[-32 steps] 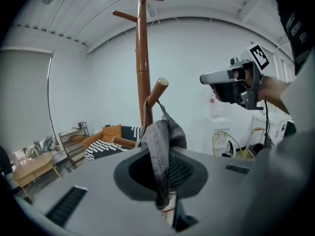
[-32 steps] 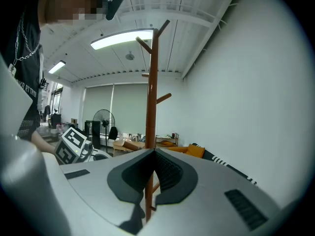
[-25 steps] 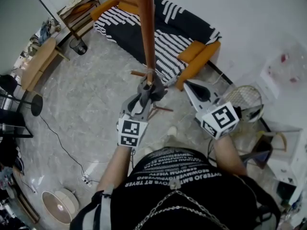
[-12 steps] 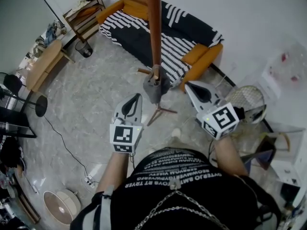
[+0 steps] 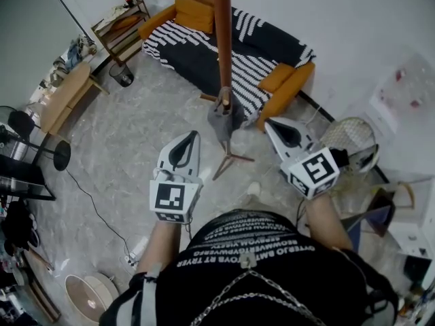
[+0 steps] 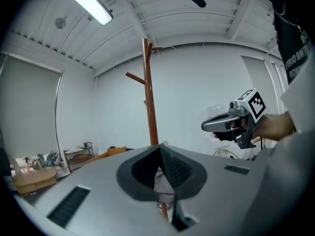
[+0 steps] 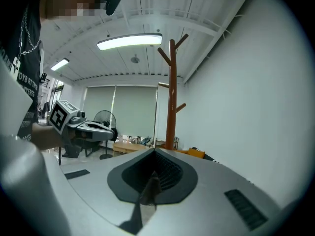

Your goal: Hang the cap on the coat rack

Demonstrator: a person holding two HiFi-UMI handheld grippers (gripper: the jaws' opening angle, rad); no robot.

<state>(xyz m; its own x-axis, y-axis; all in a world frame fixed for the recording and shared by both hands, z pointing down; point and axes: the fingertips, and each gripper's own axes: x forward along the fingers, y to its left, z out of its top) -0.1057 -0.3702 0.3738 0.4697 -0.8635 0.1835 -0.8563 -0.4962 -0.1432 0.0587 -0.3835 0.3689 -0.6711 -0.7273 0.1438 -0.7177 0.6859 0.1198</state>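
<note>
A grey cap (image 5: pixel 221 121) hangs on a low peg of the brown wooden coat rack (image 5: pixel 222 39), free of both grippers. My left gripper (image 5: pixel 192 136) is pulled back from it, to the cap's lower left; its jaws have just been closing and are shut with nothing between them. In the left gripper view the rack's pole (image 6: pixel 148 97) rises beyond the closed jaw tips (image 6: pixel 160 149). My right gripper (image 5: pixel 272 122) hovers to the right of the cap, shut and empty. In the right gripper view the rack (image 7: pixel 171 97) stands ahead of it.
A black-and-white striped sofa (image 5: pixel 224 53) with orange cushions stands behind the rack. A wooden table (image 5: pixel 61 94) and a bin (image 5: pixel 122 73) are at the left, a floor fan (image 5: pixel 92 297) at the bottom left, and a round wire frame (image 5: pixel 346 141) at the right.
The left gripper has let go of the cap, drawn back toward me and shut its jaws. The cap stays on the peg. The right gripper has barely shifted.
</note>
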